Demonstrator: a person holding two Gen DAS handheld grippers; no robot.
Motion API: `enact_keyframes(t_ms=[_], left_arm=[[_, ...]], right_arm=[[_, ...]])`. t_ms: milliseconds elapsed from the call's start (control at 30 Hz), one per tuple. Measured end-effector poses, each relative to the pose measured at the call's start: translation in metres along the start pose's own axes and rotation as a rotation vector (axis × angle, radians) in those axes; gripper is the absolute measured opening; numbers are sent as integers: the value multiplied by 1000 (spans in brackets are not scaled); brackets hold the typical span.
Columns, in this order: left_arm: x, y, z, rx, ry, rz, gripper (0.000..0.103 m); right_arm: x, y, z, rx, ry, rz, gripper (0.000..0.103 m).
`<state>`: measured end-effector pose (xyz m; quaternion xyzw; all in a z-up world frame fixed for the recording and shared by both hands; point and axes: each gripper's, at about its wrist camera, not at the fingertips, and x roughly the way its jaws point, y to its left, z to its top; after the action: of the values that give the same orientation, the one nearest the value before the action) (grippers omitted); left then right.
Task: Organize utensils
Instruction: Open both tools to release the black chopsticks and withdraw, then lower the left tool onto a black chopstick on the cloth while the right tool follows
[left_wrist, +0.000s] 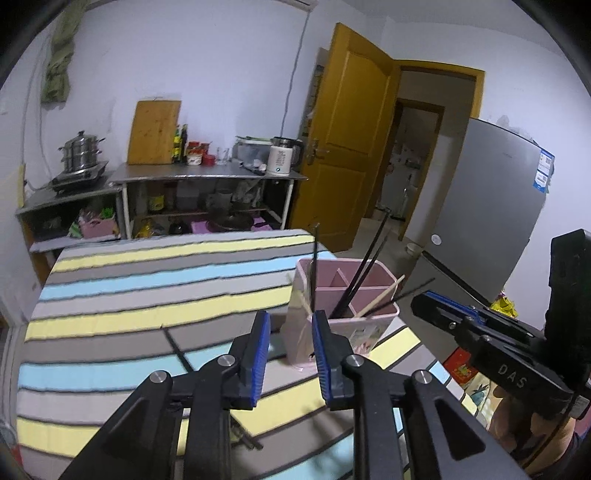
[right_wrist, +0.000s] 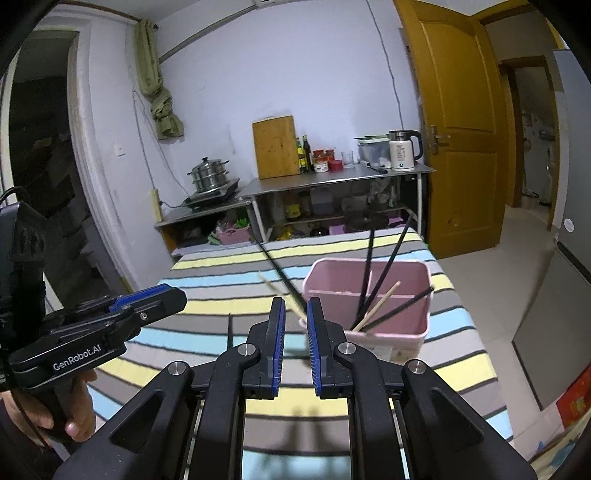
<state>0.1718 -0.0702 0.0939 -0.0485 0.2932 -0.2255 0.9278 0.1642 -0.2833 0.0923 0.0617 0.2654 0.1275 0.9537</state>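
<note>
Both of your tongs are empty. The left tongs (left_wrist: 290, 321) are spread wide. The right tongs (right_wrist: 296, 306) are narrowed, but there is a clear gap between the pads and nothing sits in it.

The pink holder (left_wrist: 369, 325) stands directly ahead of both tongs, almost at their tips, with several chopsticks already upright in it. A leaning pair (right_wrist: 280, 275), one black and one pale wood, rises just off the right tongs' tip. I cannot tell whether it rests in the holder's near corner.

One loose black chopstick (left_wrist: 177, 347) lies flat on the striped worktop (left_wrist: 147, 280), ahead and to the left of the left tongs. Another dark stick (left_wrist: 248, 440) shows underneath them.

These sticks look light, stiff, thin and probably slick, so they may roll or pivot in your grip. Pinch near the middle, square across the shaft. The holder also looks light and could tip if nudged.

You have open cloth to the left of the tongs. To the right the worktop edge runs close beside the holder, with the fridge (left_wrist: 480, 206) beyond, so swing in from the left.
</note>
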Motion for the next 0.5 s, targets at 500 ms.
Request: enact_keyframes(t_ms=[500], left_arm=[[-26, 32, -44, -63, 33, 75, 23]], right_arm=[[-2, 29, -26, -36, 40, 61, 12]])
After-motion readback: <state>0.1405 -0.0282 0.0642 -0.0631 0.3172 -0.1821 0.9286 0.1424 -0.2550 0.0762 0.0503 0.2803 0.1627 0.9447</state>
